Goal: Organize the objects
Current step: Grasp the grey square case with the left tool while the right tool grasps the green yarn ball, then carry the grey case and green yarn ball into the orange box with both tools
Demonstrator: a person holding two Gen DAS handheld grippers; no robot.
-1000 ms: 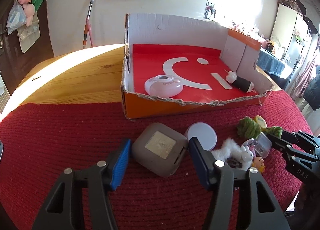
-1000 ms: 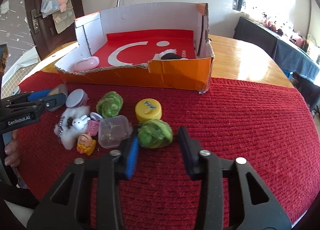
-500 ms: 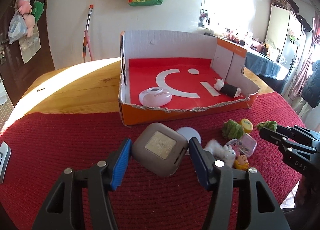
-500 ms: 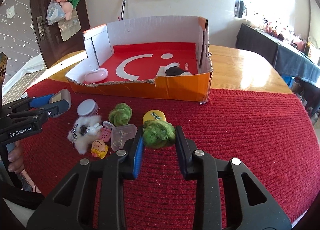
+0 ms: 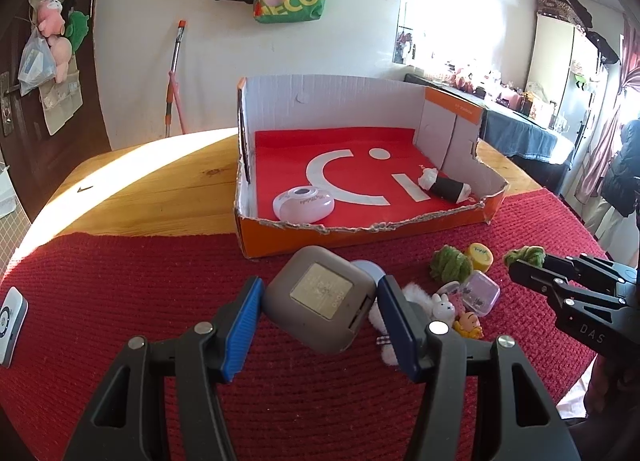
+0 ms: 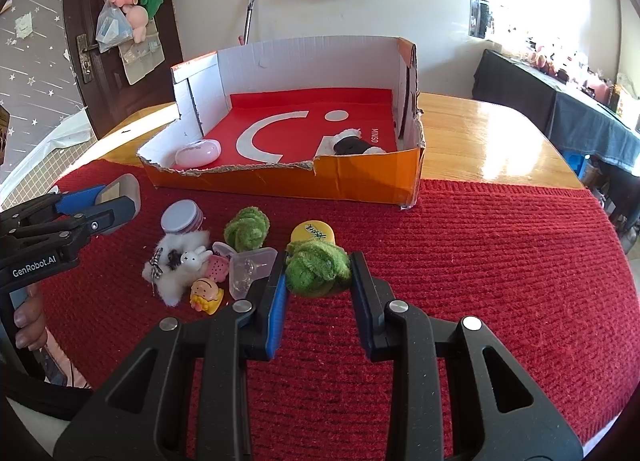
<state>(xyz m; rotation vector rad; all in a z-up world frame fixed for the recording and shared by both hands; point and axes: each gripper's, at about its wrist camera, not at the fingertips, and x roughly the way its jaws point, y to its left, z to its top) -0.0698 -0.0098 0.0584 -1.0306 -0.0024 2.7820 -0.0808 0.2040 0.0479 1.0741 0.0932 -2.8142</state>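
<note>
My left gripper (image 5: 320, 321) is shut on a grey square case (image 5: 320, 303) and holds it above the red mat. My right gripper (image 6: 318, 281) is shut on a green fuzzy ball (image 6: 318, 273), also lifted; it shows in the left wrist view (image 5: 526, 255). The orange cardboard box (image 5: 360, 239) with a red floor stands behind, holding a pink oval case (image 5: 303, 203) and a black-and-white toy (image 5: 442, 185). On the mat lie a second green ball (image 6: 246, 233), a yellow cap (image 6: 312, 233), a round tin (image 6: 182, 217), a white fluffy bunny (image 6: 180, 265), a clear plastic box (image 6: 250, 271) and a small doll (image 6: 206, 293).
The red knitted mat (image 6: 500, 281) covers the near half of a wooden table (image 5: 140, 185). A white device (image 5: 10, 325) lies at the mat's left edge. A dark-covered table (image 6: 560, 101) stands to the right. A door with hanging bags (image 6: 120, 21) is at the back left.
Both grippers have risen from the mat with their objects. The right gripper closed on the green ball and lifted it; the left lifted the grey case.
</note>
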